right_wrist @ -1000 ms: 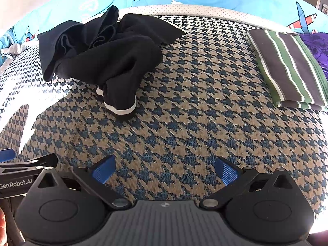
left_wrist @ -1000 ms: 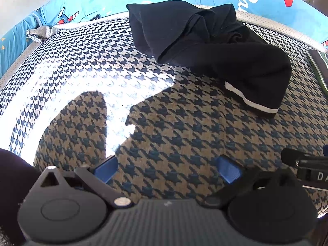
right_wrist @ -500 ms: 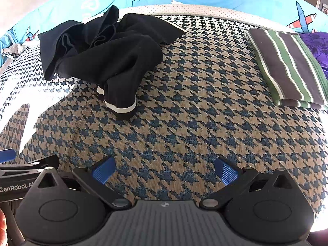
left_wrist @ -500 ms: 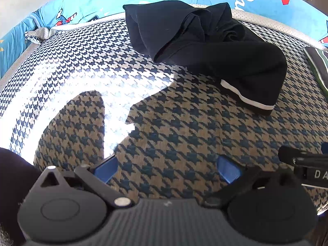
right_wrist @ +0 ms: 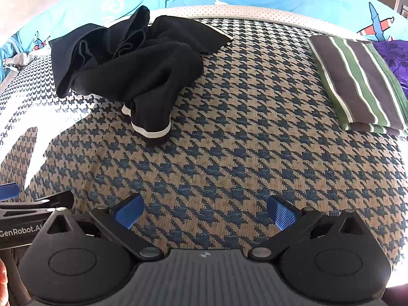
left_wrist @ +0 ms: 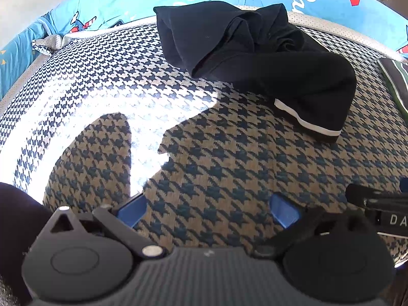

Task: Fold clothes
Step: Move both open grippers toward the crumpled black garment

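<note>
A crumpled black garment (left_wrist: 257,58) with a white stripe at one cuff lies on the houndstooth cloth, far from both grippers. It also shows in the right wrist view (right_wrist: 137,68) at upper left. My left gripper (left_wrist: 207,210) is open and empty, low over the cloth. My right gripper (right_wrist: 205,211) is open and empty, also low over the cloth. The right gripper's body shows at the right edge of the left wrist view (left_wrist: 380,204).
A folded green, black and white striped garment (right_wrist: 357,84) lies at the right, with a purple cloth (right_wrist: 394,56) beyond it. A blue printed sheet (left_wrist: 107,2) runs along the far edge. Bright sunlight falls on the left part of the houndstooth cloth (left_wrist: 76,102).
The left wrist view has shifted slightly, so the black garment sits a little further left. The right view is nearly unchanged. Both grippers stay open.
</note>
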